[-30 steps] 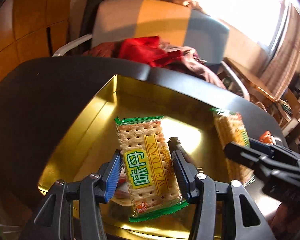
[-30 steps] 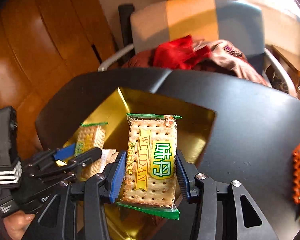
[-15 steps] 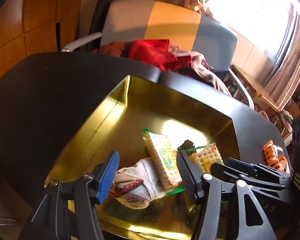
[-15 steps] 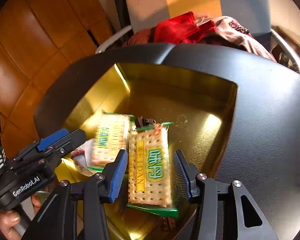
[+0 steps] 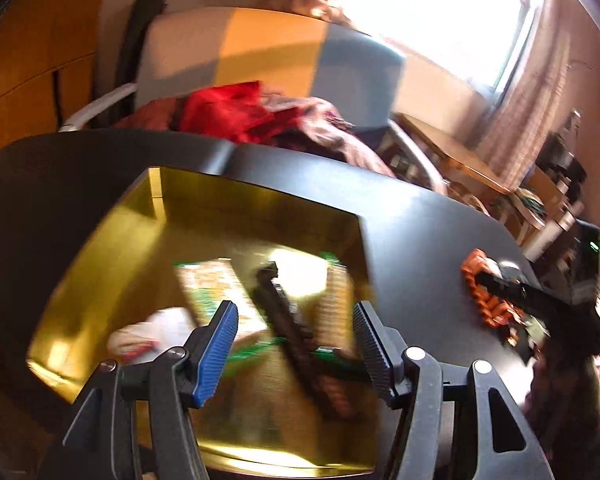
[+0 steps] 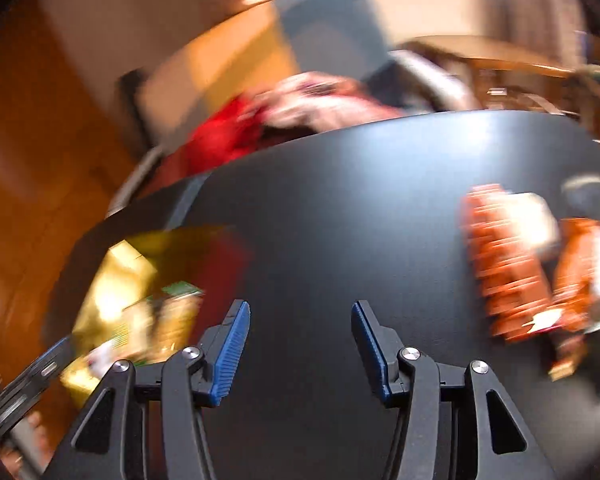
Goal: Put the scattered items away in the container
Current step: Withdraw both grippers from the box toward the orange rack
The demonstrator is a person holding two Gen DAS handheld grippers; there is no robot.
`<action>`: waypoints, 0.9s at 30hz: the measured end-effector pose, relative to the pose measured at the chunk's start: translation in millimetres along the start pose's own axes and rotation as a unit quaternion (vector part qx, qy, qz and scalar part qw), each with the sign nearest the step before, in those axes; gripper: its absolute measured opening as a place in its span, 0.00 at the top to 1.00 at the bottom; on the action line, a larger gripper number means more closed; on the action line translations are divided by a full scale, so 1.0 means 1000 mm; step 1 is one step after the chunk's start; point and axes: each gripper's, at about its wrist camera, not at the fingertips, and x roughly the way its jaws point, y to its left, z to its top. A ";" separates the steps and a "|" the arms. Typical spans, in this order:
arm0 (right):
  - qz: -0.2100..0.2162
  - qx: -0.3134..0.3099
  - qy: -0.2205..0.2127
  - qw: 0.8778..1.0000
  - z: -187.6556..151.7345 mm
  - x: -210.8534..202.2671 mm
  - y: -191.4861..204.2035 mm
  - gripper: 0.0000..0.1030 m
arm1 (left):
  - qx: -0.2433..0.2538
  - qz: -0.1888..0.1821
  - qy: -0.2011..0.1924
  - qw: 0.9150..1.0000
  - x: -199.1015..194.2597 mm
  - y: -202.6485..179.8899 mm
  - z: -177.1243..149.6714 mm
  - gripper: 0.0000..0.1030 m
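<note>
The gold tin [image 5: 260, 208] sits on the black table and holds two green-edged cracker packs [image 5: 208, 284], a white wrapped item [image 5: 156, 332] and a dark object [image 5: 284, 320], all blurred. My left gripper [image 5: 296, 344] is open and empty above the tin's near side. My right gripper [image 6: 300, 344] is open and empty over bare black table, right of the tin [image 6: 116, 264]. Orange snack packs [image 6: 504, 264] lie on the table at the right, also in the left wrist view [image 5: 488, 292]. The right gripper shows there beside them [image 5: 540, 300].
An armchair [image 5: 260, 56] piled with red and brown clothes [image 5: 236, 112] stands behind the table. A wooden wall is at the left, a bright window and cluttered shelves at the right. The table edge curves close behind the tin.
Both grippers let go of their cracker packs, which now lie in the tin. The right gripper has swung right over the table toward the orange packs. The left gripper stays over the tin.
</note>
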 end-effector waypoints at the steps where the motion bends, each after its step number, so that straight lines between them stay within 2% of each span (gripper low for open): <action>1: -0.019 0.013 -0.004 1.000 0.008 -0.002 -0.020 0.47 | 0.007 -0.008 0.004 1.000 0.003 -0.010 0.000 0.41; 5: -0.070 0.048 0.007 0.996 0.029 0.007 -0.077 0.43 | 0.034 -0.028 0.024 0.999 0.016 -0.041 -0.004 0.41; 8: -0.075 0.066 0.022 0.995 0.035 0.021 -0.096 0.42 | 0.051 -0.036 0.038 0.997 0.025 -0.058 -0.006 0.41; 10: -0.044 0.076 0.031 0.996 0.032 0.026 -0.102 0.42 | 0.063 -0.036 0.042 0.996 0.029 -0.067 -0.007 0.41; 12: 0.007 0.083 0.040 0.996 0.026 0.030 -0.101 0.41 | 0.067 -0.039 0.046 0.996 0.033 -0.072 -0.008 0.41; 16: 0.086 0.067 0.062 0.992 0.008 0.038 -0.082 0.41 | 0.069 -0.039 0.052 0.995 0.038 -0.078 -0.008 0.41; 20: 0.108 0.056 0.062 0.991 -0.014 0.030 -0.064 0.40 | 0.073 -0.045 0.057 0.995 0.043 -0.087 -0.005 0.40; 23: 0.112 0.065 0.041 0.991 -0.025 0.013 -0.064 0.40 | 0.081 -0.052 0.060 0.994 0.050 -0.098 -0.001 0.40; 27: 0.088 0.070 0.017 0.993 -0.040 -0.011 -0.071 0.38 | 0.093 -0.073 0.081 0.990 0.071 -0.129 0.007 0.40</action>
